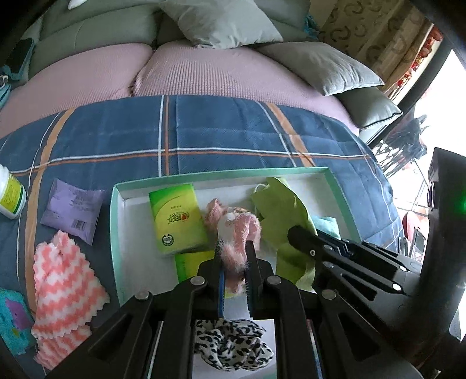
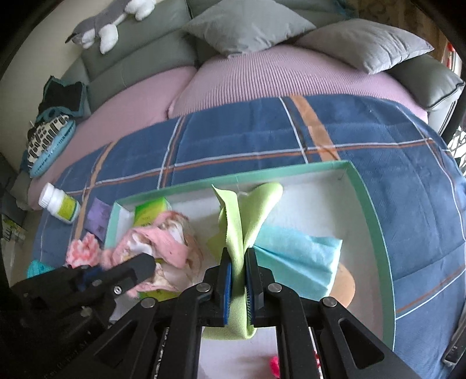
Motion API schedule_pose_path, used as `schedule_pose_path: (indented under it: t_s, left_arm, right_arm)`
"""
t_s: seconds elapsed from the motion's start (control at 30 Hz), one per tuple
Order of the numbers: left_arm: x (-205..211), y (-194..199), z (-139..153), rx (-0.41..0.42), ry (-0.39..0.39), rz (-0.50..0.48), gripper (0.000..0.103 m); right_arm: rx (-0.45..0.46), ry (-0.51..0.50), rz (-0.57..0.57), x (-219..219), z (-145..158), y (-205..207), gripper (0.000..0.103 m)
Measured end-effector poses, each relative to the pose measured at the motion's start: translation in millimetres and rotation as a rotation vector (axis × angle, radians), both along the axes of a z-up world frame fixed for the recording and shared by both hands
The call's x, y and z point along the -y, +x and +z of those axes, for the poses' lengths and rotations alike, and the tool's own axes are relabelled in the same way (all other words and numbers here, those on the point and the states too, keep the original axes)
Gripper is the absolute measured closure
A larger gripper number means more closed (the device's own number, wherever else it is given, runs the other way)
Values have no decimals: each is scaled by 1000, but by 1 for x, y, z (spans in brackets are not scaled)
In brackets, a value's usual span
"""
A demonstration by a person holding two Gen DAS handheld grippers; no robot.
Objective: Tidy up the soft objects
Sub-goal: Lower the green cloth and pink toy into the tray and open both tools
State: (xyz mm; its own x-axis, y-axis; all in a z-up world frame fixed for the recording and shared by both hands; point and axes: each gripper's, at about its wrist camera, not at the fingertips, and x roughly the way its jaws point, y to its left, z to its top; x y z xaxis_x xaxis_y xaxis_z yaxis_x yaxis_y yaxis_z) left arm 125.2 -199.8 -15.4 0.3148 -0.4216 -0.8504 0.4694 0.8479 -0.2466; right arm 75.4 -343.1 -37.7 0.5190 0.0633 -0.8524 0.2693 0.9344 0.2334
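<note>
A big tray (image 1: 116,221) with a green rim and a white floor sits on a blue checked blanket (image 1: 218,131). The blanket lies over a pink cover (image 1: 204,73) on a sofa with grey pillows (image 1: 320,64).

The left gripper (image 1: 234,256) is clamped tight on a fluffy pink sock (image 1: 233,227). The sock hangs over the middle of the tray, just beside a green tissue pack (image 1: 174,218) that lies inside the tray. A spotted black and white cloth (image 1: 230,344) lies in the tray under the gripper.

The right gripper (image 2: 238,262) is clamped tight on a light green cloth (image 2: 247,210). The cloth stands up between the two fingers and folds over above the tray. A soft blue cloth (image 2: 300,256) lies in the tray just beside it, to the right. A tan round thing peeks out from under the blue cloth, and I cannot tell what it is.

Left of the tray, on the blanket, lie a purple packet (image 1: 72,210), a pink and white wavy cloth (image 1: 64,280), a bit of teal cloth (image 1: 14,320) and a white bottle (image 1: 10,195) on its side.

A grey and white stuffed toy (image 2: 102,23) rests on the sofa back
</note>
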Motion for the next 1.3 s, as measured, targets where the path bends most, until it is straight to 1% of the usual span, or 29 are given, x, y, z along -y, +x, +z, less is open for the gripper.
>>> schedule_pose_path:
  t_s: [0.23,0.37,0.53,0.77,0.8,0.9,0.93,1.03,1.1,1.17,1.23,1.3]
  left_arm:
    - [-4,7,-13,-40,21,22,91]
    - [-5,7,-19,-60,34,28,91]
    - [-3,8,-23,-70,47,27,91]
    - [-2,8,-20,-79,39,20,90]
    - [-3,8,-19,-79,38,20,88]
    - [-6,8,-15,-82,39,27,73]
    - [-7,7,-13,-81,40,29,71]
    - [-9,6,-7,-69,45,29,70]
    - [-10,5,-1,-52,49,31,69]
    - [-12,4,6,-32,50,33,66]
    - [-15,3,13,-9,51,41,60]
    - [-17,4,18,5,57,57,58]
  right_arm:
    - [-60,10,-3,3,-16,3,94]
    - [-76,12,-2,4,-21,5,93]
    - [-90,7,7,3,-24,7,91]
    - [-96,-7,17,-3,-20,7,91]
    - [-98,-11,21,-5,-19,8,91]
    - [-101,-21,22,-8,-17,9,91]
    - [-100,-21,21,-9,-16,8,91]
    - [-92,-25,17,-9,-12,6,91]
    - [-84,-30,12,-8,-8,5,86]
    - [-77,-34,9,-8,-3,3,86]
    - [-67,-42,8,-7,2,0,86]
    - [-60,-48,8,-7,6,-2,86]
